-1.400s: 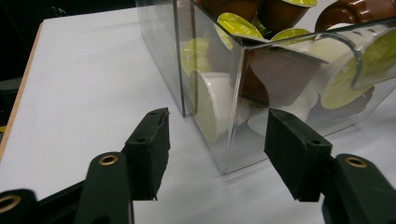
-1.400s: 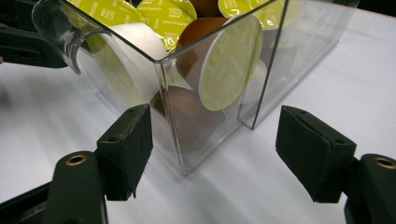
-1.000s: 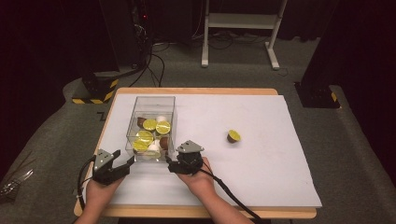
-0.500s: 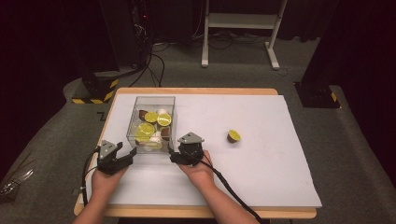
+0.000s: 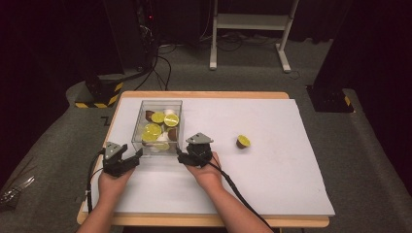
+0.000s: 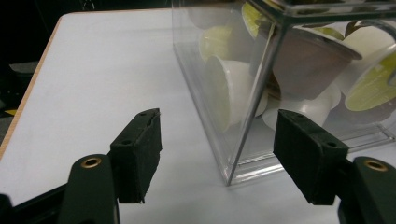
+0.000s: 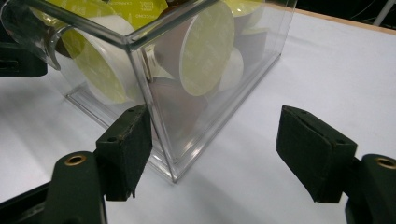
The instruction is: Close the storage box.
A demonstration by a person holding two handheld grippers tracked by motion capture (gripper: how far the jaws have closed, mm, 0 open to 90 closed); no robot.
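Both tongs stand open and hold nothing: the left gripper (image 5: 131, 158) sits just off the near left corner of the clear box (image 5: 145, 109), and the right gripper (image 5: 180, 154) sits just off its near right corner. Compared with a second ago, the hands have slid a little toward the person, away from the box's near wall. The box rests where it was on the white sheet (image 5: 272, 184) at the left of the table (image 5: 204, 94), and the lone capsule (image 5: 243, 141) lies well apart to its right, unmoved. Inside the box, the capsules (image 5: 158, 127) pile on each other, so I cannot count them. In the left gripper view, the box (image 6: 243, 116) is cut off at the top.
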